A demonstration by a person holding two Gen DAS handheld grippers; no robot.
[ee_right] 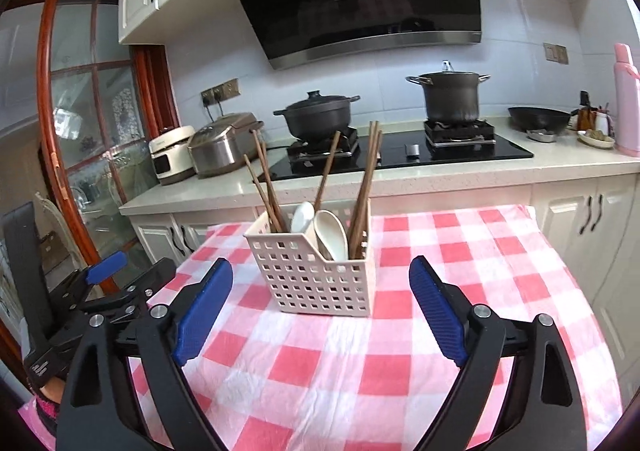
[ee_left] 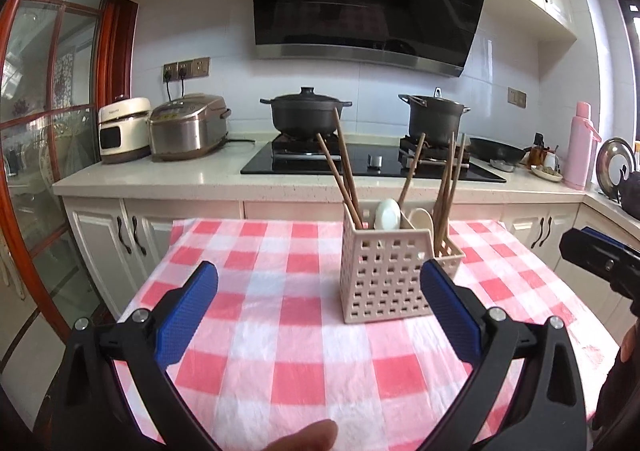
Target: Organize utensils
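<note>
From the left wrist view, the left gripper [ee_left: 318, 305] has its blue pads spread wide with nothing between them, only the pink checked tablecloth [ee_left: 280, 331] below. Just ahead and toward its right finger stands the cream perforated utensil holder [ee_left: 382, 279], upright on the cloth; that finger's tip overlaps the holder's lower right corner in the picture, though I can't say they touch. Brown chopsticks [ee_left: 340, 167] lean out of the back left compartment, more stick up at the right, and white spoons [ee_left: 387, 214] sit in the middle. The other gripper shows at the far right edge.

Over to the right wrist view: the right gripper [ee_right: 320, 307] is spread wide as well, empty, and the utensil holder [ee_right: 312, 273] stands just beyond its tips, squarely in the gap between the fingers. The chopsticks [ee_right: 266, 187] fan left and right, with the spoons [ee_right: 330, 233] tucked between them. The left gripper [ee_right: 120, 283] sits low at the left.

Handling, as I judge it: the holder looks like light, stiff plastic, easy to tip, so take it low across its walls. The chopsticks are thin, rigid and likely slick, so pinch them mid-shaft. The spoons look ceramic and chippable; grip the handle gently. Everything appears sorted already.
</note>
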